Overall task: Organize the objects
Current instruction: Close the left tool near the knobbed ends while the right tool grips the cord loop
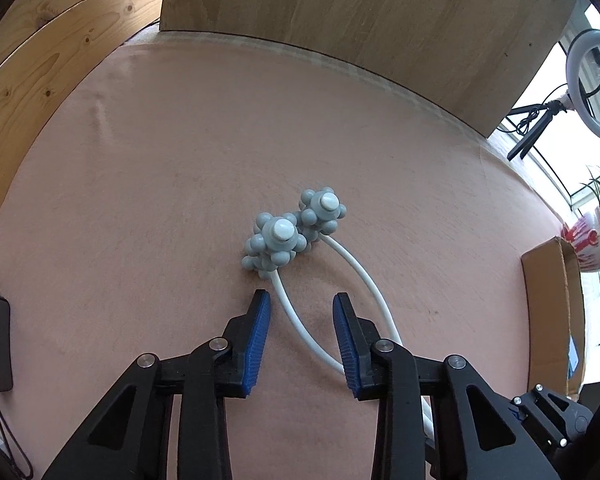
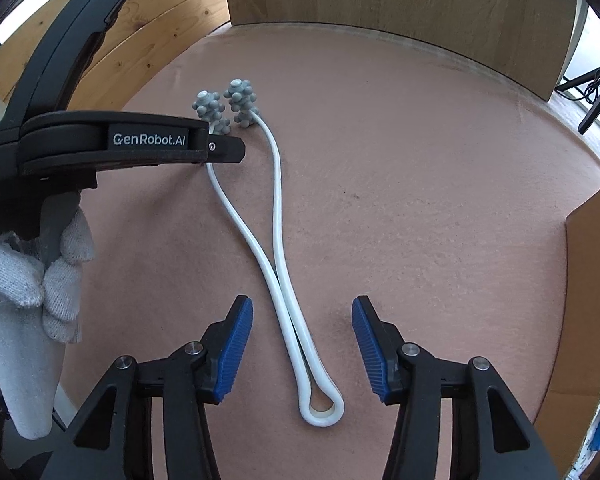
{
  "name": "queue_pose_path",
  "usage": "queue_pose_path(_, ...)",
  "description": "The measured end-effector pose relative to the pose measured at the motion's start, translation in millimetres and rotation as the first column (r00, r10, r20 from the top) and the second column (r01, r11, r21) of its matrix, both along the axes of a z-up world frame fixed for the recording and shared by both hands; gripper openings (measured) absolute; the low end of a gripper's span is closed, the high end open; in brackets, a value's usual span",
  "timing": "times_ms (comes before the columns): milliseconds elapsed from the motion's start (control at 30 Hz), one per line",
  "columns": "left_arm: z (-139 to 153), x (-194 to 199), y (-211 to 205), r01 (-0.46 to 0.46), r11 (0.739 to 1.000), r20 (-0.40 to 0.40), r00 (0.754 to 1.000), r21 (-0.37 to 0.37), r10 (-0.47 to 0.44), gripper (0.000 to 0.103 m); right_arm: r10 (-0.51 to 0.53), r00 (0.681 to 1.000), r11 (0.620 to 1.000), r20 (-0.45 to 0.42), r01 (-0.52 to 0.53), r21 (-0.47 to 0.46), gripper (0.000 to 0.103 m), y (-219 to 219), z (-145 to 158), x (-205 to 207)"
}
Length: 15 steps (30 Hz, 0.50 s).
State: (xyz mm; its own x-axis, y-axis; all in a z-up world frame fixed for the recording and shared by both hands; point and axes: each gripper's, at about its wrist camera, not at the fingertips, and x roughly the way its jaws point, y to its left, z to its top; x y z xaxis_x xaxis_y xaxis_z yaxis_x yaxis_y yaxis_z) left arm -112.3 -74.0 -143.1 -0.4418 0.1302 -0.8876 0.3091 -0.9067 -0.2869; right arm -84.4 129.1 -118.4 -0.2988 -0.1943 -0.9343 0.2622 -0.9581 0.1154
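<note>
Now, massager (image 2: 278,216): it lay flat on your pink tabletop (image 2: 420,184), knobbed grey heads far, white loop near.
Left gripper (image 1: 302,312): your jaws were released, straddling one white arm.
Right gripper (image 2: 302,320): your jaws were released around the loop end.
Cardboard box (image 2: 592,280): at the right edge.

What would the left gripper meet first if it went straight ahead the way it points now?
Probably the massager's white arm lying between the open left gripper fingers, then the nearer grey knobbed roller; height above the table is unclear.
</note>
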Motion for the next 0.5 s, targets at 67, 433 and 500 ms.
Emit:
queue_pose_path(67, 0.2, -1.7, -0.1, 0.000, 1.000, -0.001, 1.000, 0.000, 0.000, 0.028, 0.003, 1.000, 1.000, 0.012, -0.003, 0.009, 0.037, -2.4, -4.4, 0.3)
queue_pose_path(433, -1.3, -0.1, -1.7, -0.008, 1.000, -0.017, 1.000, -0.005, 0.008, 0.012, 0.002, 1.000, 1.000, 0.010, -0.002, 0.020, 0.016, -11.7, -4.8, 18.0)
queue_pose_path(500, -1.5, 2.3, 0.4, -0.003, 1.000, -0.020, 1.000, 0.000, 0.003, 0.012, 0.001, 1.000, 1.000, 0.011, -0.002, 0.015, 0.015, -12.5, -4.4, 23.4)
